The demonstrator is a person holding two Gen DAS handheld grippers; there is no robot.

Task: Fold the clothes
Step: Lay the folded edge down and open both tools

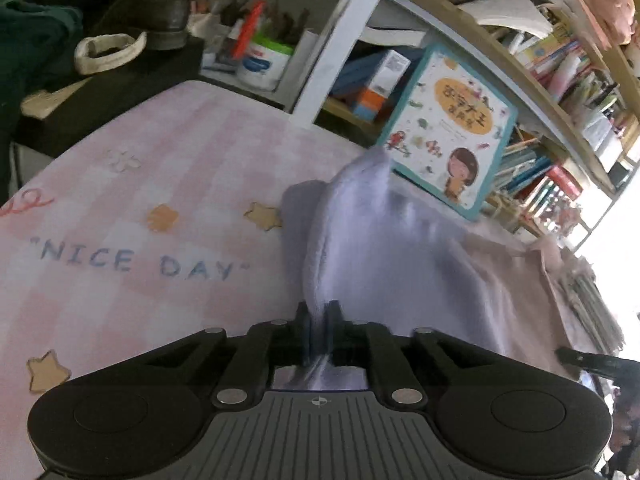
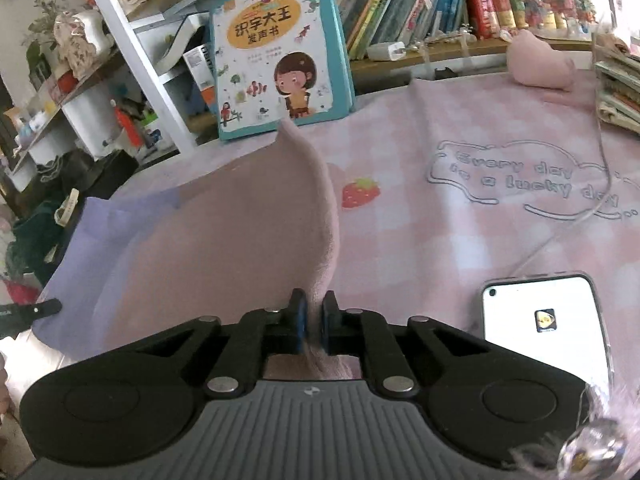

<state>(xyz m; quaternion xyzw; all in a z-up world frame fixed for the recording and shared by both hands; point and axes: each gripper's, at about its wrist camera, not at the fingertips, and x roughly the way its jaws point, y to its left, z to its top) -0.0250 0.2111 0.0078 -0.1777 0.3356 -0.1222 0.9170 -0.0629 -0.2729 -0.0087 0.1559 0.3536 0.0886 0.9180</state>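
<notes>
Both tongs clamped on the cloth's near edge: left tongs [image 1: 319, 322] pinching the lilac part, right tongs [image 2: 314, 320] the pink part. Probably lifting that edge to fold it away over the rest. Cloth [image 2: 224, 236] soft, fleecy, two-tone, peaked at each grip, otherwise lying on the checked tabletop [image 2: 460, 240], phone [image 2: 546, 316] beside.

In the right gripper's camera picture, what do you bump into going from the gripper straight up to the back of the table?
Right gripper, jaws pinching the cloth → the lifted pink cloth → the blue picture book standing at the back of the checked table cover.
</notes>
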